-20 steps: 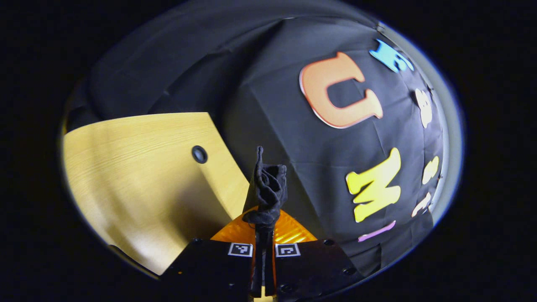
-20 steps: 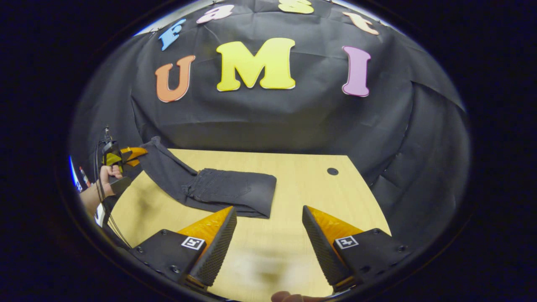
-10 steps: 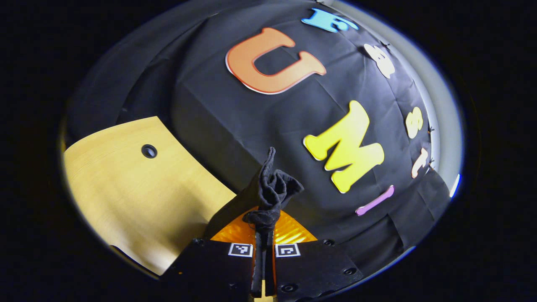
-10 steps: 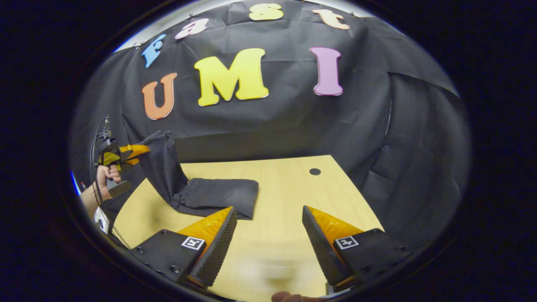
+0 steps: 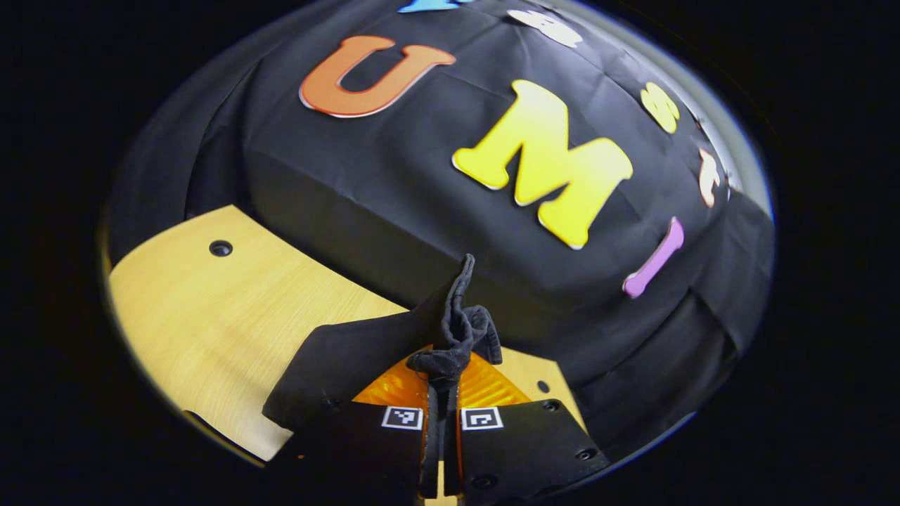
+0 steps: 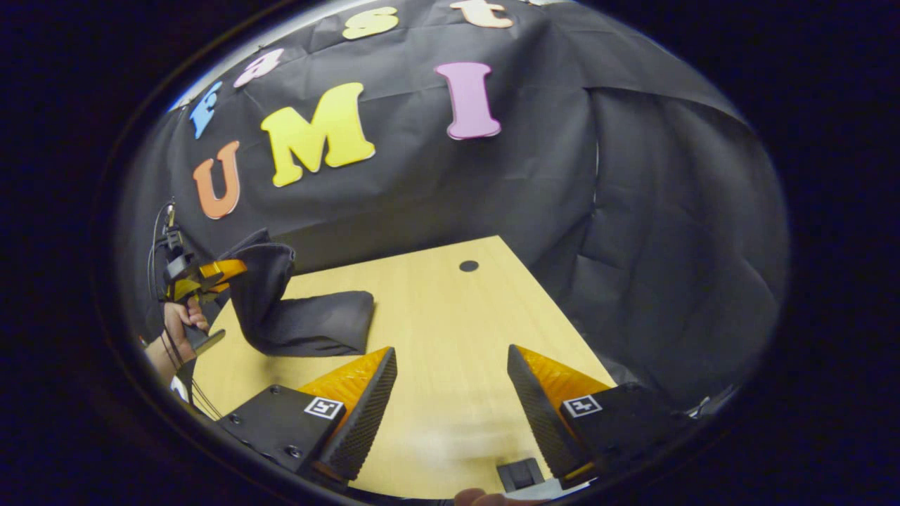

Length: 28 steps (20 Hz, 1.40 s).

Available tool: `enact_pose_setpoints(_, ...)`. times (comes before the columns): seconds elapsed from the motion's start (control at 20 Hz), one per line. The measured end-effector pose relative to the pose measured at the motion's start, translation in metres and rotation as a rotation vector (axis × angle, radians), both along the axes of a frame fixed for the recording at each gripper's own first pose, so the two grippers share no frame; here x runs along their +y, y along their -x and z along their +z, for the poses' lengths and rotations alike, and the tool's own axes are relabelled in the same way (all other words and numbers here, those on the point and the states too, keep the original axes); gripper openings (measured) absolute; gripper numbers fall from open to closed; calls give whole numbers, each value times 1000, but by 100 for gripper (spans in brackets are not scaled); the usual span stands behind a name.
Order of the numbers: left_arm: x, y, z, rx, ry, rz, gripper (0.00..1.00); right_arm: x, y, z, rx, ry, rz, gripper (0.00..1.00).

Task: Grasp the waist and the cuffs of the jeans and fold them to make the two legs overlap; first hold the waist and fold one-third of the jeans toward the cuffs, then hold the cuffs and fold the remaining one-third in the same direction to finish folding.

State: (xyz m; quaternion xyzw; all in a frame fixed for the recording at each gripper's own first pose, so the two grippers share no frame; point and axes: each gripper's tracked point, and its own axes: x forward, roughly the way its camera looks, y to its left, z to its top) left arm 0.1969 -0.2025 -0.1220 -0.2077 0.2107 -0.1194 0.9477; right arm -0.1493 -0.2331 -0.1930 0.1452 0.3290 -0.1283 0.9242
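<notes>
The black jeans [image 6: 316, 325] lie partly folded on the wooden table [image 6: 436, 330], at its left in the right gripper view. Their cuff end [image 6: 261, 277] rises off the table in an arch toward my left gripper [image 6: 211, 270], which a hand [image 6: 179, 320] holds there. In the left gripper view, my left gripper [image 5: 442, 367] is shut on the bunched cuffs [image 5: 458, 327], and the leg fabric [image 5: 337, 369] hangs down to the left over the table [image 5: 211, 316]. My right gripper [image 6: 450, 411] stands open above the table's near part, nothing between its fingers, apart from the jeans.
A round hole [image 6: 468, 266] sits near the table's far right corner; the left gripper view shows a round hole [image 5: 220, 247] at far left and a smaller hole [image 5: 543, 386] near my fingers. A small dark part [image 6: 520, 474] lies at the near edge.
My left gripper has carried the cuffs up and over toward the folded part, so the leg arches more steeply. The right gripper stayed open and its view swung to the right.
</notes>
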Motion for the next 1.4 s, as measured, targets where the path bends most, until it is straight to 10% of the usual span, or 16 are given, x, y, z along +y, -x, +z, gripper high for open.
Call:
enact_pose_setpoints(0.65,-58,24,-136,44,-496,-111,5,-38,34,-20,88,19,-64,94)
enact_pose_setpoints(0.75,-62,29,-145,65,-495,-126,46,-36,33,-19,89,19,-62,94)
enact_pose_setpoints(1.0,-69,34,-130,41,-475,-138,100,-21,22,-16,78,26,-33,94)
enact_pose_setpoints(1.4,-42,49,-30,-131,-418,-110,100,38,-32,33,-75,117,109,99)
